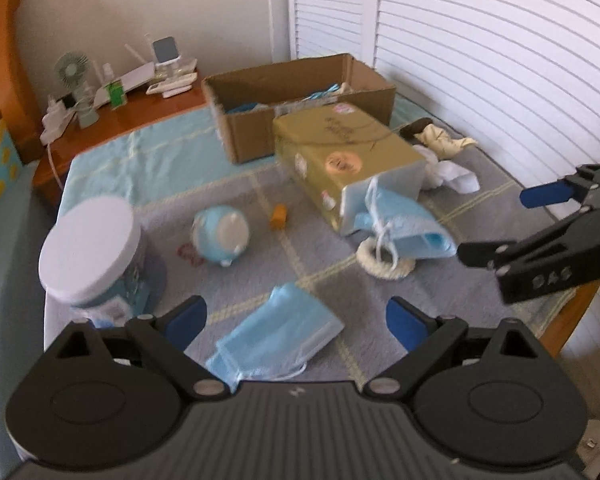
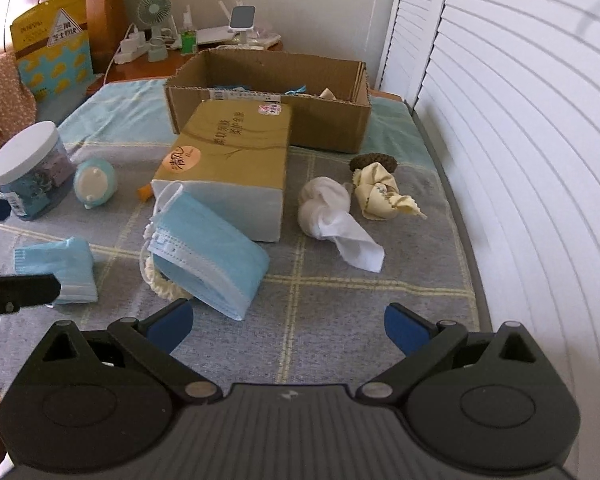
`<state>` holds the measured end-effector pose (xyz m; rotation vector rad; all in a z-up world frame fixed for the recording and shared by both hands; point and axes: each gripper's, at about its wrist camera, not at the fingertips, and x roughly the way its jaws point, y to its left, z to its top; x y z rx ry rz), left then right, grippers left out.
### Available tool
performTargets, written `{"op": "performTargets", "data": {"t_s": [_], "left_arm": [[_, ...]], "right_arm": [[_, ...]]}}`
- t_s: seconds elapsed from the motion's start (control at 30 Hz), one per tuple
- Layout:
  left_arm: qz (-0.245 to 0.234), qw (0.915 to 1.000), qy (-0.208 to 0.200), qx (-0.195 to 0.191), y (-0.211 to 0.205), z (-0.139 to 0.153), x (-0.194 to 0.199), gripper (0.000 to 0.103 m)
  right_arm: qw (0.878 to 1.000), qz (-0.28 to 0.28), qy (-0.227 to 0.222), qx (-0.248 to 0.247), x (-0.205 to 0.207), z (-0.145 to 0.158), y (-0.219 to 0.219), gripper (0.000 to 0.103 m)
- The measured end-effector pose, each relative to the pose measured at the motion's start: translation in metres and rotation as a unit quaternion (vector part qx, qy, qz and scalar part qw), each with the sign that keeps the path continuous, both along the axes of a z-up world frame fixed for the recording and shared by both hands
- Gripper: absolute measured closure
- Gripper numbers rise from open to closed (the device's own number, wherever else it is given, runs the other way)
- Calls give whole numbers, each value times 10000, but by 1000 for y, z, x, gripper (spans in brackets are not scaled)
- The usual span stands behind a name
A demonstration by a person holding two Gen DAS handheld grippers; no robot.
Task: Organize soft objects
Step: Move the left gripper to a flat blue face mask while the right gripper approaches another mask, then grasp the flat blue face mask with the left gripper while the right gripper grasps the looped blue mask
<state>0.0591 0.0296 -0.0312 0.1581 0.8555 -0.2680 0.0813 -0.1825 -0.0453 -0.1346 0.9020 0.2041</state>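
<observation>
While both tools hang wide open above the blanket-covered bed [image 2: 340, 320], gripping nothing, the biggest item out there is the cardboard box [image 2: 332, 120] at the far end, well ahead of both, with bits of blue and cream cloth showing inside. Pressed against its near wall sits the gold tissue box [image 2: 236, 148], white end facing the right tool [image 2: 288, 326]. Leaning on that white end, just ahead of the right tool's left finger, is a stack of blue face masks [image 2: 208, 256], resting over a cream knitted ring [image 2: 162, 284]. A second bunch of blue masks [image 1: 276, 340] lies right between the fingers of the left tool [image 1: 296, 318], below them, not gripped. Ahead and left of the left tool stands a white-lidded jar [image 1: 92, 252], with a small blue round toy [image 1: 222, 236] beyond it toward the middle. Ahead and right of the right tool, a knotted white cloth [image 2: 332, 216] lies just beside a crumpled cream cloth [image 2: 380, 196], and a dark brown tuft [image 2: 364, 162] peeks out behind that. Smallest of all, a little orange piece [image 1: 279, 217] sits near the tissue box.
</observation>
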Motion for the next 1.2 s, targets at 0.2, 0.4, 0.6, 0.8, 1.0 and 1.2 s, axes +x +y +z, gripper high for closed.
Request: {"op": "performTargets", "data": {"t_s": [0.2, 0.4, 0.6, 0.8, 1.0, 1.2], "left_arm": [[278, 9993, 195, -178, 14, -24, -3, 7], [545, 9967, 452, -407, 19, -42, -4, 7], [675, 9964, 413, -314, 17, -48, -3, 7], [646, 9969, 378, -249, 17, -49, 2, 7], [576, 9976, 340, -152, 16, -50, 7, 7], [535, 9979, 339, -116, 16, -52, 10, 7]], "right_arm": [[9998, 95, -70, 149, 0, -5, 0, 0], [9996, 233, -89, 139, 0, -13, 4, 0], [9985, 418, -221, 275, 5, -12, 9, 0], [9963, 637, -287, 492, 20, -6, 21, 0], [9973, 522, -231, 467, 45, -11, 35, 0], [9993, 124, -13, 340, 58, -23, 31, 0]]}}
